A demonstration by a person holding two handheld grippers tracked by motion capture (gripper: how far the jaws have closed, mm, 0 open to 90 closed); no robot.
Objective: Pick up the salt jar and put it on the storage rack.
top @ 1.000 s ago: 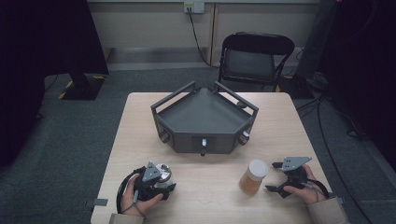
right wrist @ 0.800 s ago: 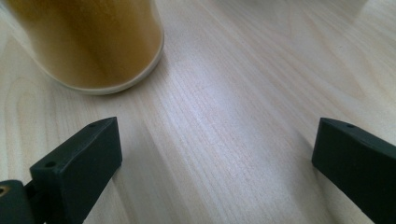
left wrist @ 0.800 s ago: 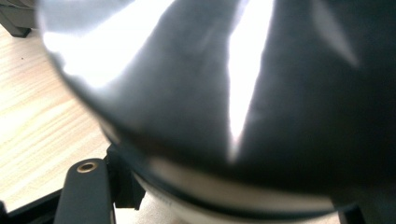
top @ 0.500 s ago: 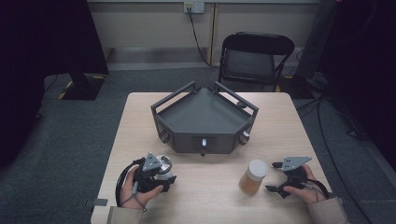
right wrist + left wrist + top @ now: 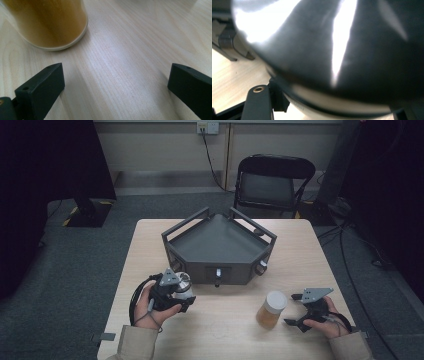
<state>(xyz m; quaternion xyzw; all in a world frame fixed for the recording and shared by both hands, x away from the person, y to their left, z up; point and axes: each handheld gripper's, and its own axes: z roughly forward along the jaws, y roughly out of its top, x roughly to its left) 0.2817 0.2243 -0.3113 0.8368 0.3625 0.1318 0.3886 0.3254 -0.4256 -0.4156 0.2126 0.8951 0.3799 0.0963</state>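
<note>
One silvery jar (image 5: 183, 283) gripped in left tongs (image 5: 175, 292), one amber jar (image 5: 270, 309) beside wide right tongs (image 5: 295, 310)

A bare test room of a laboratory or workshop kind, not a home: a small pale wooden table (image 5: 220, 330) stands alone on grey carpet (image 5: 80, 285), with a black folding metal chair (image 5: 272, 182) pushed against its far side. Behind the chair, a white wall socket (image 5: 208, 127) feeds a dark cable (image 5: 212, 162) that hangs down plain light wall panels (image 5: 160, 150). A black stand foot edged with yellow-and-black hazard tape (image 5: 85, 212) sits at far left, and loose black cables (image 5: 350, 245) trail over the floor at right. On the table rests a dark grey angular tray with raised rails (image 5: 220, 245).
</note>
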